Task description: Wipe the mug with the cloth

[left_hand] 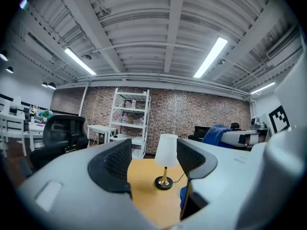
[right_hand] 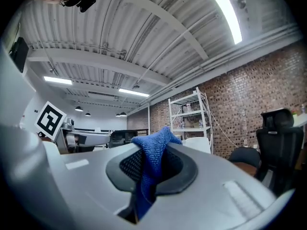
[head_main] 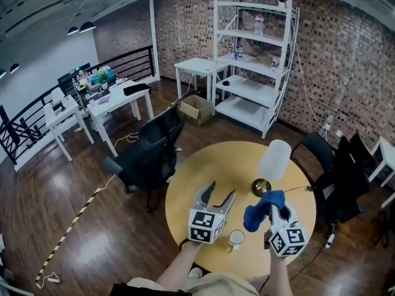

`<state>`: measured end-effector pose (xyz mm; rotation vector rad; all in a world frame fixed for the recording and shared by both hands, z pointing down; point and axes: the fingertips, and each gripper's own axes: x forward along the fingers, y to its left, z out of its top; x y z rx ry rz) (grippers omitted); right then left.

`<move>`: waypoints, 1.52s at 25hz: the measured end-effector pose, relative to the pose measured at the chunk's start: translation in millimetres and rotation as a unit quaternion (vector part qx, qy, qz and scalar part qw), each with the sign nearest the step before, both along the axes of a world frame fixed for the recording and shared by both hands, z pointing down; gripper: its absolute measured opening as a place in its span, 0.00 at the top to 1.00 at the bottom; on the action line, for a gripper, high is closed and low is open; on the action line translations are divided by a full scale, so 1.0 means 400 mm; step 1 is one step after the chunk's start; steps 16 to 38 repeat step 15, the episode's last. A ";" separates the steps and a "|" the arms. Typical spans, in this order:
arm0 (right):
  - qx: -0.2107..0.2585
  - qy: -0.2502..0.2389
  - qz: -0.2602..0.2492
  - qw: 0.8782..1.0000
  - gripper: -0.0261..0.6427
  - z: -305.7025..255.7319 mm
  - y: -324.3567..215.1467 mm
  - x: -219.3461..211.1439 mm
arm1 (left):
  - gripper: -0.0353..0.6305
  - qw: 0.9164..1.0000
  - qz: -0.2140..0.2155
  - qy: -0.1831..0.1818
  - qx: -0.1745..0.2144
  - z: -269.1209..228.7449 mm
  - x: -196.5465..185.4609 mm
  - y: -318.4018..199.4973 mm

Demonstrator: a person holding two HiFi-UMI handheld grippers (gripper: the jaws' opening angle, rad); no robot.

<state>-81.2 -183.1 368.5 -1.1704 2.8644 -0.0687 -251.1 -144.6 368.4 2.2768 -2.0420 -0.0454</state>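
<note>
A white mug [head_main: 236,238] stands upright on the round wooden table [head_main: 203,171], near its front edge, between my two grippers. My left gripper [head_main: 221,196] is just left of the mug and raised above the table, its jaws spread apart with nothing between them; in the left gripper view [left_hand: 153,159] only the lamp shows through the gap. My right gripper [head_main: 275,209] hovers right of the mug, shut on a blue cloth [head_main: 262,208] that bunches out of the jaws. In the right gripper view the cloth [right_hand: 152,159] is pinched between the black pads.
A table lamp with a white shade [head_main: 274,160] and brass base [head_main: 261,187] stands on the table beyond the grippers, its cord running right. Black office chairs [head_main: 151,156] sit left and right of the table. White shelving [head_main: 253,60] lines the brick wall.
</note>
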 end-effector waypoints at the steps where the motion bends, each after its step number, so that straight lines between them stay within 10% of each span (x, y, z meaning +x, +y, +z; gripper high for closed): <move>1: 0.000 0.000 -0.001 1.000 0.91 0.001 0.003 -0.005 | 0.54 1.000 -0.001 -0.002 0.003 -0.006 0.000 0.001; 38: 0.006 0.012 -0.007 1.000 0.91 0.000 0.023 -0.015 | 0.56 1.000 -0.007 0.000 0.011 -0.017 -0.006 -0.005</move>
